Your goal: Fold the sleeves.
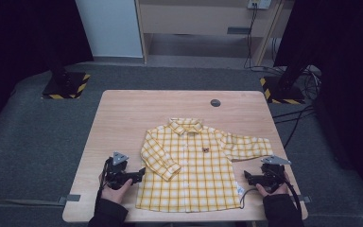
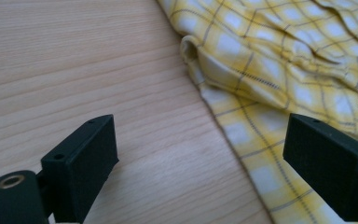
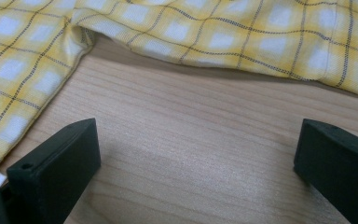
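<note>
My left gripper (image 1: pixel 139 174) has its jaws spread wide with nothing between them, poised just off the shirt's (image 1: pixel 194 165) left edge, where the folded-in sleeve (image 2: pixel 223 60) lies across the body. My right gripper (image 1: pixel 248 177) is likewise wide open and empty, sitting just beside the shirt's right hem, below the sleeve (image 3: pixel 242 37) that stretches out sideways. The shirt itself lies flat, front up, collar away from me, in the middle of the wooden surface (image 1: pixel 123 118). I judge the cloth light, soft and limp; it will sag and drag rather than hold shape, so I'd pinch a doubled edge: the cuff or the side seam near the hem.
</note>
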`<state>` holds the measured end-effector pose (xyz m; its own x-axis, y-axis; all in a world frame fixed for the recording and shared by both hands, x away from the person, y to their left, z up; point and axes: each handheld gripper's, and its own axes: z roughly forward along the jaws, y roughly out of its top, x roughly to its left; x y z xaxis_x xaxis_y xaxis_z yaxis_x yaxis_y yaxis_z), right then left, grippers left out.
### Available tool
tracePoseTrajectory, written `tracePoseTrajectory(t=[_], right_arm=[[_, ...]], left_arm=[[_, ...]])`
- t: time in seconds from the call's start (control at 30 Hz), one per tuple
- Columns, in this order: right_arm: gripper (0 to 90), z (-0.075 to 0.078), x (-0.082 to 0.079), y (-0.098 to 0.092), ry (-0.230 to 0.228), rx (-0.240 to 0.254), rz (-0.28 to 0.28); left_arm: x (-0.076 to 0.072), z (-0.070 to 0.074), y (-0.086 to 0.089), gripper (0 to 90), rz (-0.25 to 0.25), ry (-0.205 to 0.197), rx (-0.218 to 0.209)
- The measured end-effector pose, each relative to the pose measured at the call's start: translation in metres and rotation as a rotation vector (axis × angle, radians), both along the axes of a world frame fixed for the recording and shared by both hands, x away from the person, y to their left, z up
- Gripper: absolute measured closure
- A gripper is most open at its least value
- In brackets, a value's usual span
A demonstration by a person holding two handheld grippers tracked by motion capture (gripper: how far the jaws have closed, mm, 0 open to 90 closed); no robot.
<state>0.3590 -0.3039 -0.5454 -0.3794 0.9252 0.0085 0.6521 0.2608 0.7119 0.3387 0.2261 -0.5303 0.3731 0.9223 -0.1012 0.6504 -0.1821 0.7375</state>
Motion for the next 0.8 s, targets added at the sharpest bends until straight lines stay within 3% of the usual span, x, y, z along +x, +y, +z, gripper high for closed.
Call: tracePoseTrajectory(t=[0.33,0.6,0.8], right_arm=[[0.7,0.000,0.000,0.000,0.004,0.001,0.001],[2.9,0.002,0.000,-0.001,0.015,0.004,-0.004],[5.0,0.006,0.000,-0.005,0.012,0.043,-0.018]], left_arm=[[-0.008,-0.005,0.024,8.8,0.061,0.010,0.014],[-0.010,-0.006,0.030,8.3,0.078,0.012,0.017],[-0.010,-0.006,0.034,8.1,0.088,0.010,0.013]])
